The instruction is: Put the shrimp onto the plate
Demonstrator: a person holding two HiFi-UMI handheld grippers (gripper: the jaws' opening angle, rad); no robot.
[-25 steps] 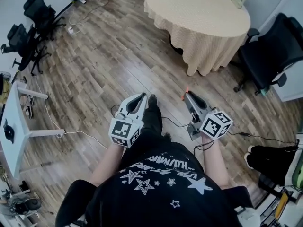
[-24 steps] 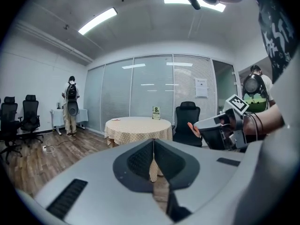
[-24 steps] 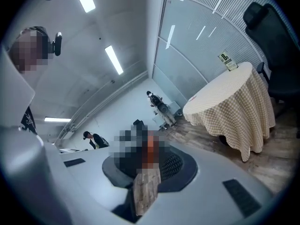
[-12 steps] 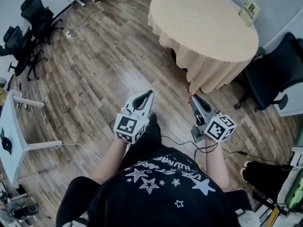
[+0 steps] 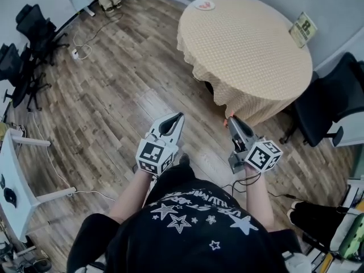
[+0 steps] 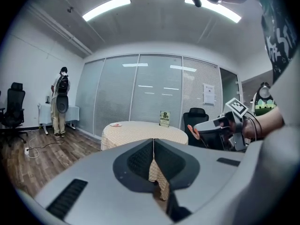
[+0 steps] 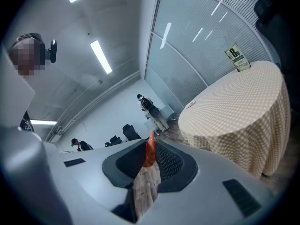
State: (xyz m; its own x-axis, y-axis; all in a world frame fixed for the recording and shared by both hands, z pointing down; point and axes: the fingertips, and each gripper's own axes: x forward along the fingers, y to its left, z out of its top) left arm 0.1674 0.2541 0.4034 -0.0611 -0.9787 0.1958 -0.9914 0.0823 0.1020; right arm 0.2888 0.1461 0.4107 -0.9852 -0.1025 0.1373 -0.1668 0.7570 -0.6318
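My right gripper (image 5: pixel 232 120) is shut on a small orange shrimp (image 5: pixel 227 120), held out above the wooden floor just short of the round table (image 5: pixel 250 44). In the right gripper view the shrimp (image 7: pixel 150 150) stands upright between the closed jaws. A small plate (image 5: pixel 204 5) with a red mark lies on the far edge of the beige cloth; the same plate (image 7: pixel 190 105) shows small in the right gripper view. My left gripper (image 5: pixel 178 117) is shut with nothing in it, level with the right one. The left gripper view shows the plate (image 6: pixel 116 124) on the table.
A green sign card (image 5: pixel 302 29) stands at the table's right edge. A black office chair (image 5: pixel 333 95) sits right of the table, more chairs (image 5: pixel 34 27) at the far left. A white side table (image 5: pixel 11 175) is at the left. A person (image 6: pixel 61 102) stands by the back wall.
The table has come nearer and further into view as I move toward it. Both grippers keep their pose, the right one still holding the shrimp.
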